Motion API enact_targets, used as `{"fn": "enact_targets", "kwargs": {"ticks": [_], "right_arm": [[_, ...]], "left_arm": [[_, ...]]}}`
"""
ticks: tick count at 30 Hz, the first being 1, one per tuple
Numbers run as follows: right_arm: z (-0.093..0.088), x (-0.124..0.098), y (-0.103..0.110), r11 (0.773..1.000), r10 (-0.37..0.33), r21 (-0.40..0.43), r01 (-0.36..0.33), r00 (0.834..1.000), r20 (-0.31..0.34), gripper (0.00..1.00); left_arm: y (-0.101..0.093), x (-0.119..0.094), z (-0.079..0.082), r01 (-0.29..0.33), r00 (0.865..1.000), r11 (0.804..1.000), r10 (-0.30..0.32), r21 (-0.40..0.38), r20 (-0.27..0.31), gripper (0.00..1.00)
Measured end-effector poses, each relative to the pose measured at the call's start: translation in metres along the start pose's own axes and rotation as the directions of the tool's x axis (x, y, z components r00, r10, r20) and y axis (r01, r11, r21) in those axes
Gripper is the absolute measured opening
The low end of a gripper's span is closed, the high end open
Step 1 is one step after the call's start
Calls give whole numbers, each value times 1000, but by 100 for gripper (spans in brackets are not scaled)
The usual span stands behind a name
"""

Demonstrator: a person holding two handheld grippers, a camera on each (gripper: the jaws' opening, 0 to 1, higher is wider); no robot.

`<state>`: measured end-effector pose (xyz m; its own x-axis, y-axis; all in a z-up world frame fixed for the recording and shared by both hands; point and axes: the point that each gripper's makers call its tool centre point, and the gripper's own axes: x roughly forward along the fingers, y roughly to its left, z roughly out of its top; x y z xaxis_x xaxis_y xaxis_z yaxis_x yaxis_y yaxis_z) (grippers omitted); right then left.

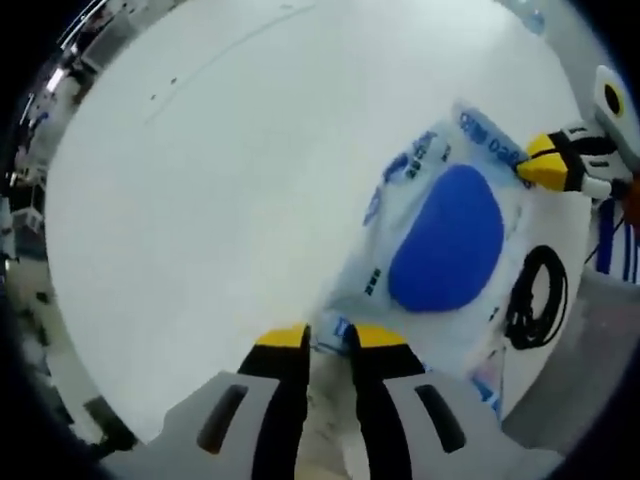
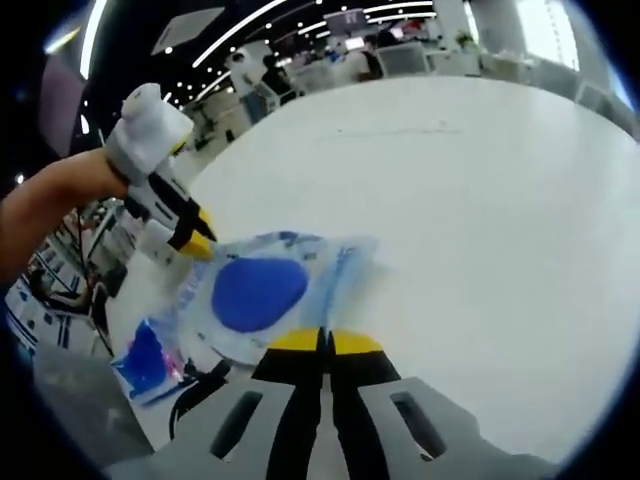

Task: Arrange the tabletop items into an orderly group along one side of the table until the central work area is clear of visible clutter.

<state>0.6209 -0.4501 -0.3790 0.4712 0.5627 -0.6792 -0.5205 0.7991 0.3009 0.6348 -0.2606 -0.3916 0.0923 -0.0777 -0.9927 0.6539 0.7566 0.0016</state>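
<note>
A clear plastic bag (image 1: 440, 200) printed in blue, with a blue oval item (image 1: 447, 240) inside, lies near the edge of the white table (image 1: 200, 200). In the left gripper view, my left gripper (image 1: 330, 338) pinches the bag's near corner between yellow-tipped jaws. My right gripper (image 1: 528, 170) comes in from the right and holds the far corner. In the right gripper view, my right gripper (image 2: 323, 343) is shut on the edge of the bag (image 2: 300, 270), just past the blue oval item (image 2: 258, 293). Across the bag, a hand holds the left gripper (image 2: 203, 246) closed on it.
A coiled black cable (image 1: 537, 297) lies beside the bag near the table edge, and shows again as the cable (image 2: 195, 395) in the right gripper view. A small blue packet (image 2: 145, 360) sits next to it. Broad bare tabletop (image 2: 480, 200) stretches beyond the bag.
</note>
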Motion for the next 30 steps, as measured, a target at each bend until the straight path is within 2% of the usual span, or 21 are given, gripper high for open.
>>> {"fn": "enact_targets", "kwargs": {"ticks": [1,4,16,30], "right_arm": [[0,0,0,1000,1,1,-1,1000,1,2],[0,1,1,1000,0,-3,0,1000,0,2],[1,1,1,1000,9,23,-9,1000,9,2],[13,-8,3,997,18,68,-22,998,61,1]], "left_arm": [[3,-1,2,-17,1000,999,17,35,7,5],[1,0,2,-22,1000,997,23,76,-8,3],[6,-3,4,-33,999,996,32,78,9,0],[13,-24,22,-63,996,994,57,89,65,0]]}}
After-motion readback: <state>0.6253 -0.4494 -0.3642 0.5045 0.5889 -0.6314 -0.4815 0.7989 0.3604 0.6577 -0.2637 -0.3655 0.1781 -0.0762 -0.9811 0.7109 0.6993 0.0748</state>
